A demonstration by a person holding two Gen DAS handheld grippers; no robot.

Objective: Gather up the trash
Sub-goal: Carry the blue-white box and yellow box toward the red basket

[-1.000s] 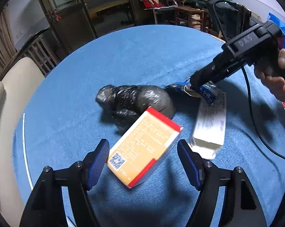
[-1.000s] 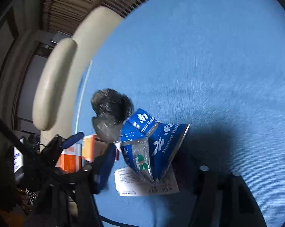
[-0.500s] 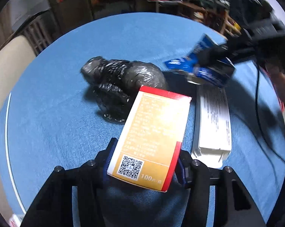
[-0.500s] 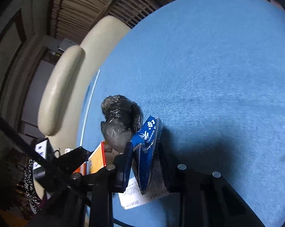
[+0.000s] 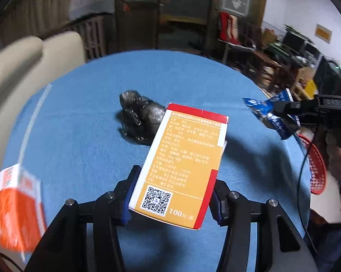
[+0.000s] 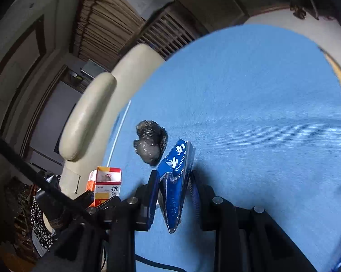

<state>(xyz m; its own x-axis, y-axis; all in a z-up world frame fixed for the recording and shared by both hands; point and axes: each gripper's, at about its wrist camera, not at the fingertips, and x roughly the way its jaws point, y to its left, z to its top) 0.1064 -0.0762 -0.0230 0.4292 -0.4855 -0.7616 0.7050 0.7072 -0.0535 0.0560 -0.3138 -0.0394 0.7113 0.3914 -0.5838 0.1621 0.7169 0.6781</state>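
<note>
Left wrist view: my left gripper pinches the orange box above the table; I should carry it level toward the red basket. Right wrist view: my right gripper clamps the blue wrapper; the black bag lies on the cloth.

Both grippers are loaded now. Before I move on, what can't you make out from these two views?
- White carton: hidden behind the orange box in the left wrist view; absent from the right wrist view.
- Orange-and-white carton at the left edge: motion-blurred, print unreadable.
- Red basket: cut by the table edge, contents unseen.
- Blue wrapper: lower part hidden between the right gripper's fingers.
</note>
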